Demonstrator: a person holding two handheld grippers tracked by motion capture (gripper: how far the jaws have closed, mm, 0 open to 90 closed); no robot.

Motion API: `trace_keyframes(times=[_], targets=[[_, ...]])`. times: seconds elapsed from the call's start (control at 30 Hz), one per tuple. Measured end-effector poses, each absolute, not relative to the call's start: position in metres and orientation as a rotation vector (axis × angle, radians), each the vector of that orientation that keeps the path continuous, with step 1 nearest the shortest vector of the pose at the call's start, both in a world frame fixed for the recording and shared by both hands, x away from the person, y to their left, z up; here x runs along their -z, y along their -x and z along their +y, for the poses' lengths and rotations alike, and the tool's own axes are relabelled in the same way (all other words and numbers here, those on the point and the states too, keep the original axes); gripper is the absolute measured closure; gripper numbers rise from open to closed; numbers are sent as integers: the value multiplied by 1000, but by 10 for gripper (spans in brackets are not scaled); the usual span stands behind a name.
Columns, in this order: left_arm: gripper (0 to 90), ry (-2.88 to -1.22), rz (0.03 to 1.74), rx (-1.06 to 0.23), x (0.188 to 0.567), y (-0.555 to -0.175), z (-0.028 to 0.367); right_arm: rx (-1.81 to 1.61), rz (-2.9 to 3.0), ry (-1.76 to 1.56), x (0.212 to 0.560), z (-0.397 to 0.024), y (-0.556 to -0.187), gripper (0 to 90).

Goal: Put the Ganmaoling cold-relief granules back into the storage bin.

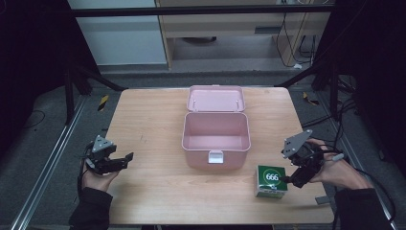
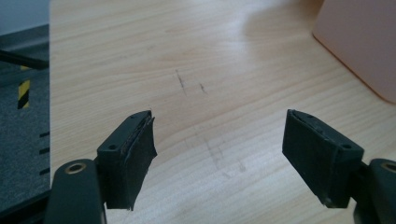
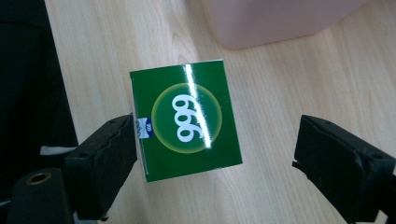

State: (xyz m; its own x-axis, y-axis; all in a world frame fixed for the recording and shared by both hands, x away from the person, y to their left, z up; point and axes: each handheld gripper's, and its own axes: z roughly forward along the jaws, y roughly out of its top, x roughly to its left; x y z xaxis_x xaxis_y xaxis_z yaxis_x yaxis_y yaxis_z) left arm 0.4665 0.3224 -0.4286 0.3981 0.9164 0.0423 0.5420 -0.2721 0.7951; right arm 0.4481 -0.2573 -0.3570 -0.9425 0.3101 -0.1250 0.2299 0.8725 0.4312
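1. Two grippers are near our edge of the wooden table [image 1: 158, 191]. The left gripper [image 1: 116, 161] rests low at the left side, well apart from everything; its jaws stand wide open and hold nothing, with bare wood between them.
2. The right gripper [image 1: 293, 180] is at the right side, just beside the green box [image 1: 271, 181]. Its jaws are also wide open and they grip nothing yet. In the right gripper view the green box [image 3: 186, 119] lies between them, with one jaw touching or nearly touching its side and the other jaw well apart from it.
3. We judge that the step in hand is to take this box. To do it well, we should centre the jaws around the box first, so both pads meet flat sides together and the box does not turn or slide on the wood.
4. Farther from us, in the middle of the table, stands the pink case [image 1: 216, 137] with its lid [image 1: 216, 98] open and its inside empty. Probably the box goes there, so we should lift it above the front wall.
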Motion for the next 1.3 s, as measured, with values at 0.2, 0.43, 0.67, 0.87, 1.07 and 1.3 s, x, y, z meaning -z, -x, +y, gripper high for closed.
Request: trace_keyframes(times=[0.2,0.43,0.67,0.87,1.07,1.3], targets=[[245,-1902,1255,-715,435,-464,320,-561,2894,-400,365,-249,-448,106],[245,-1930,1250,-723,443,-466,313,-525,2903,-387,372,-244,-447,87],[244,-1946,1259,-730,446,-466,312,-491,2917,-380,380,-239,-446,68],[246,-1953,1255,-726,447,-466,312,-452,2938,-378,385,-233,-447,57],[247,-1959,1246,-725,447,-466,311,-423,2955,-366,390,-227,-449,51],[249,-1969,1241,-724,447,-466,310,-391,2965,-353,394,-222,-449,49]])
